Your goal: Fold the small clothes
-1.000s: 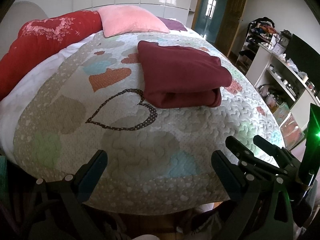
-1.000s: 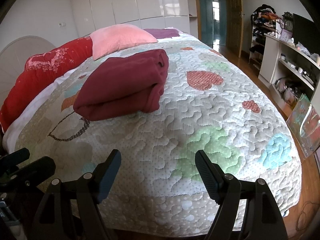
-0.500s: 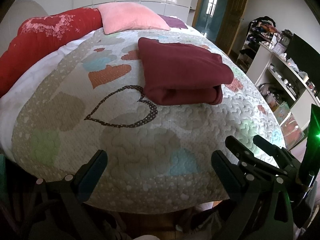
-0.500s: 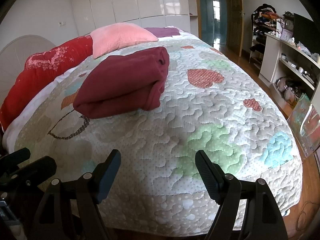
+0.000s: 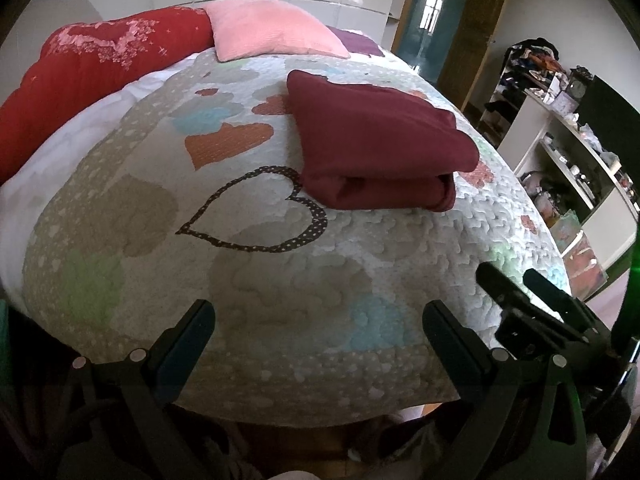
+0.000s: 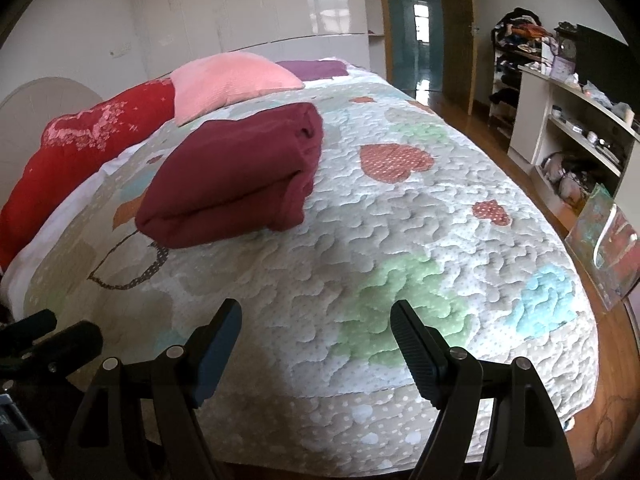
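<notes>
I have both grippers parked at the foot edge of the bed, and neither is carrying anything. The left gripper (image 5: 318, 320) has its jaws spread wide over bare quilt (image 5: 280, 280); the right gripper (image 6: 316, 320) is just as wide apart, and nothing lies between its pads either.

The maroon folded garment (image 5: 376, 140) sits well up the quilt from both tools, towards the middle of the bed and short of the pink pillow (image 5: 268, 36) and the red duvet (image 5: 88, 68) at the head end. It looks like a finished, stacked bundle, so I judge the folding done or nearly so.

From the left wrist it lies ahead and slightly to the right, its rolled edge facing me and its long axis running across my reach. From the right wrist it lies ahead and off to the left (image 6: 236, 172). The left gripper seems the more directly lined up with it.
</notes>
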The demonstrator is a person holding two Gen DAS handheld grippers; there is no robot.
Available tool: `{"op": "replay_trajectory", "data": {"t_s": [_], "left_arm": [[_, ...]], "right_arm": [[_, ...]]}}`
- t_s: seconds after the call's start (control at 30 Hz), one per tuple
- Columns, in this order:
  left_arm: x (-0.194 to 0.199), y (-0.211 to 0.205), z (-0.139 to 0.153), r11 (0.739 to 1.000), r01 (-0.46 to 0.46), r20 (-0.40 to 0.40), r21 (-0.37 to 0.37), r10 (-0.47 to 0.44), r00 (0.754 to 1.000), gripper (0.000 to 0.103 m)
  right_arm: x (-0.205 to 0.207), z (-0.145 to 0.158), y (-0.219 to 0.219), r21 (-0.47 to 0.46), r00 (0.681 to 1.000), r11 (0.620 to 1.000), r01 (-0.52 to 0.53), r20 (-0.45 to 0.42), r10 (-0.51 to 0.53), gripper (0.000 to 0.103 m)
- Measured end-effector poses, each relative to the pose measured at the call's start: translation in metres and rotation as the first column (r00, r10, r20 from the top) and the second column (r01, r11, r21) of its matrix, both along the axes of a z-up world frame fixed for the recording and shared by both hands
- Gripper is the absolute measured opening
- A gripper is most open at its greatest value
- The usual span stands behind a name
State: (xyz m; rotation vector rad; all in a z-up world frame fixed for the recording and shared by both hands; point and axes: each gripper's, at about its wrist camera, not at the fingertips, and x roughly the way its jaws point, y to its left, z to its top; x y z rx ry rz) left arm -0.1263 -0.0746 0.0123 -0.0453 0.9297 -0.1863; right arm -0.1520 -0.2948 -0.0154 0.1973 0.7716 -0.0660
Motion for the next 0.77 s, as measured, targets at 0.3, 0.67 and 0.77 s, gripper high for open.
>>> {"op": "replay_trajectory", "data": {"t_s": [0.3, 0.67, 0.77], "left_arm": [[-0.010, -0.023, 0.008, 0.997, 0.052, 0.025, 0.059, -0.053, 0.998, 0.103], [-0.013, -0.033, 0.008, 0.994, 0.083, 0.029, 0.076, -0.086, 0.996, 0.103], [-0.013, -0.031, 0.008, 0.994, 0.080, 0.027, 0.073, -0.082, 0.996, 0.103]], "right_arm": [[-0.006, 0.010, -0.016, 0.027, 0.999, 0.999, 0.021, 0.046, -0.022, 0.083], [-0.011, 0.005, -0.037, 0.069, 0.996, 0.995, 0.073, 0.044, -0.076, 0.084], [-0.010, 0.004, -0.037, 0.067, 0.997, 0.995, 0.071, 0.038, -0.073, 0.084]]}}
